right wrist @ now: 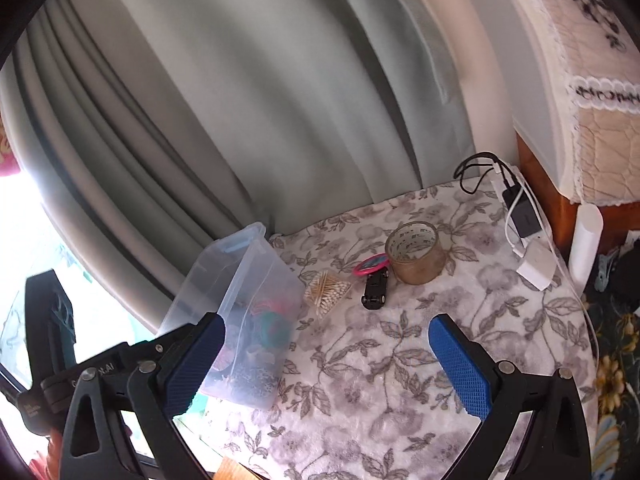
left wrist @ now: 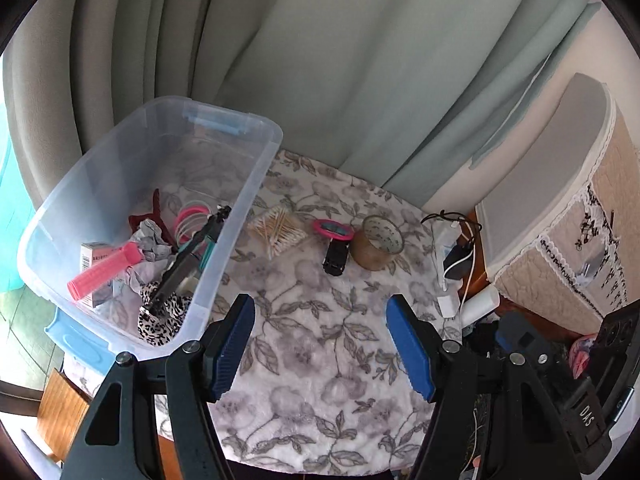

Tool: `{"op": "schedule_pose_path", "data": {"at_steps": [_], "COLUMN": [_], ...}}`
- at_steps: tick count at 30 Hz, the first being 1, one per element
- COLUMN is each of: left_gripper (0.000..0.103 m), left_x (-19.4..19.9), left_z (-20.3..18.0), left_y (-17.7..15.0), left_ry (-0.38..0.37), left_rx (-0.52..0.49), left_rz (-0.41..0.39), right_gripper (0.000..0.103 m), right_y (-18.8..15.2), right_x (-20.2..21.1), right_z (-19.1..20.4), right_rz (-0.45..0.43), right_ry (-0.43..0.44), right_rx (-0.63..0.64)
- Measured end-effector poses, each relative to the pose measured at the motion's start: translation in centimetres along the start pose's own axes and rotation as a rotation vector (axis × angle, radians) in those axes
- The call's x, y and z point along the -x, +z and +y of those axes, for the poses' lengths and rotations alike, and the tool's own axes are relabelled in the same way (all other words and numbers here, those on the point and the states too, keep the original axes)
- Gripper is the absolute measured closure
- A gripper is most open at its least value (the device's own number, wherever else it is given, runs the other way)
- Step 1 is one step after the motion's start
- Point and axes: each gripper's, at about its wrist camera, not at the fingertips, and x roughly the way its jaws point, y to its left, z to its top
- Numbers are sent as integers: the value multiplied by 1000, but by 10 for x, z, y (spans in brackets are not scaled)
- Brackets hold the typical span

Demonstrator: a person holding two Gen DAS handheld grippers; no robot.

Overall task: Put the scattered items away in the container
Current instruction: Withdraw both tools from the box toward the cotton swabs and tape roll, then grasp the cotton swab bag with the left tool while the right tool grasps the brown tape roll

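Note:
A clear plastic bin [left wrist: 256, 168] stands at the table's left and holds a pink tube, a small box, crumpled paper, bangles, a black tool and a leopard-print cloth. On the floral cloth lie a bag of cotton swabs [left wrist: 276, 228], a pink round mirror [left wrist: 333, 229], a black toy car [left wrist: 335, 257] and a roll of brown tape [left wrist: 378, 242]. My left gripper [left wrist: 320, 344] is open and empty, low over the cloth in front of these items. My right gripper [right wrist: 326, 360] is open and empty; the bin [right wrist: 256, 264], swabs [right wrist: 327, 289], car [right wrist: 375, 290] and tape [right wrist: 416, 254] lie ahead of it.
A power strip with chargers and cables [right wrist: 524, 216] lies at the table's right edge beside a white cylinder [right wrist: 585, 240]. A quilt-covered appliance [left wrist: 560, 216] stands on a wooden stand to the right. Green curtains [left wrist: 320, 60] hang behind the table.

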Motion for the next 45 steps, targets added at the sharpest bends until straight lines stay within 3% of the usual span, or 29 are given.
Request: {"op": "schedule_pose_path", "data": {"at_steps": [3, 7, 10, 17, 23, 29, 34, 37, 42, 45], "left_gripper": [34, 34, 34, 34, 34, 34, 34, 34, 34, 34], "left_x": [-11, -17, -24, -42, -61, -85, -106, -120, -147, -166], "left_z": [-10, -19, -22, -28, -30, -26, -24, -24, -26, -23], "left_y": [-3, -6, -7, -8, -8, -4, 1, 4, 11, 16], "left_ry": [1, 3, 1, -2, -7, 14, 8, 20, 116, 187], "left_rx": [-12, -44, -47, -56, -53, -92, -117, -128, -181, -190], "left_rz": [22, -17, -24, -41, -32, -26, -15, -15, -13, -2], "right_gripper": [0, 0, 0, 0, 0, 0, 0, 0, 0, 0], "right_y": [3, 4, 4, -1, 0, 2, 1, 3, 5, 5], "right_x": [11, 25, 26, 7, -5, -27, -44, -56, -84, -98], "right_z": [-21, -34, -39, -45, -58, -72, -77, -83, -99, -103], "right_rz": [-58, -169, -189, -133, -145, -100, -100, -80, 51, 87], "right_ry": [6, 6, 19, -10, 26, -6, -104, -91, -12, -11], "right_rx": [-56, -59, -55, -16, -50, -62, 4, -1, -82, -83]}}
